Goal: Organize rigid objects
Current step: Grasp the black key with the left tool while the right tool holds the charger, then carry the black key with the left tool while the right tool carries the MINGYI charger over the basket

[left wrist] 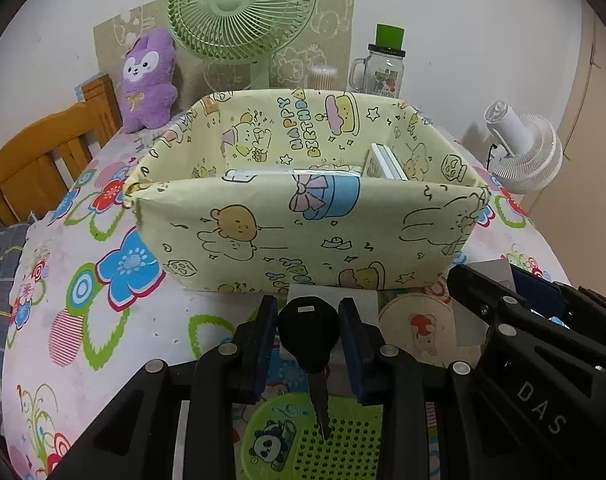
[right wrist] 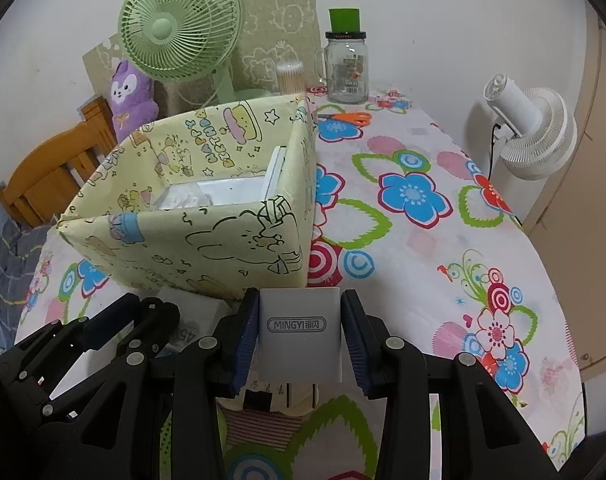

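A yellow cartoon-print box (left wrist: pixel 303 220) stands on the flowered table just beyond both grippers; it also shows in the right wrist view (right wrist: pixel 207 240). White flat items (left wrist: pixel 383 162) lie inside it. My left gripper (left wrist: pixel 307 320) is shut on a black-headed key (left wrist: pixel 307 334), blade pointing back toward the camera, held in front of the box's near wall. My right gripper (right wrist: pixel 299 320) is shut on a grey MINGYI charger block (right wrist: pixel 299 332), held near the box's right front corner. The right gripper also shows at the right edge of the left wrist view (left wrist: pixel 543 340).
Below my left gripper lie a green perforated panda item (left wrist: pixel 323 440) and a round wooden coaster (left wrist: pixel 419 332). At the back stand a green fan (left wrist: pixel 241 12), a purple plush (left wrist: pixel 149 80), a glass jar (right wrist: pixel 347 68) and orange scissors (right wrist: pixel 349 117). A white fan (right wrist: pixel 531 132) is at the right.
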A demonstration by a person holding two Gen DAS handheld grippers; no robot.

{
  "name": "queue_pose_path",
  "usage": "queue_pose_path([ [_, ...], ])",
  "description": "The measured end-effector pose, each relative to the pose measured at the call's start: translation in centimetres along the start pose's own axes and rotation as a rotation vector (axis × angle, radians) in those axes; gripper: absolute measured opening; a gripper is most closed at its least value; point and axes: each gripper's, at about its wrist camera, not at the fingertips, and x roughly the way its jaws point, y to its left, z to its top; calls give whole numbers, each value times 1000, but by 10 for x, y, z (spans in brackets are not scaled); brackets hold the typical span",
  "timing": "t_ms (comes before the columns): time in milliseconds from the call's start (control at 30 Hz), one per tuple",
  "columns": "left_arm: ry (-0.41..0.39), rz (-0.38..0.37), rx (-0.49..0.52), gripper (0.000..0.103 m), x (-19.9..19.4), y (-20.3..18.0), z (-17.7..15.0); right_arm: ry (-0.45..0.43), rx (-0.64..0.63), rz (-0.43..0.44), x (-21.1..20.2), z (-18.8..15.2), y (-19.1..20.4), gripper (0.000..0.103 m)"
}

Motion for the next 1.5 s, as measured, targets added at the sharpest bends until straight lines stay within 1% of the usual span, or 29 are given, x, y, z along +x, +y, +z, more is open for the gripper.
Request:
queue_pose_path([
  [400, -31, 9, -10, 31, -23, -1, -6, -36, -14, 12, -24, -6, 3, 44],
  [800, -83, 22, -9, 31, -50, -6, -6, -86, -22, 28, -52, -6, 3, 44],
  [1267, -132, 31, -12, 31, -78, -7, 1, -144, -48, 46, -81, 0, 10, 44],
  [1500, -152, 38, -14, 31, -87, -4, 10, -171, -58, 56, -89, 10, 16, 44],
])
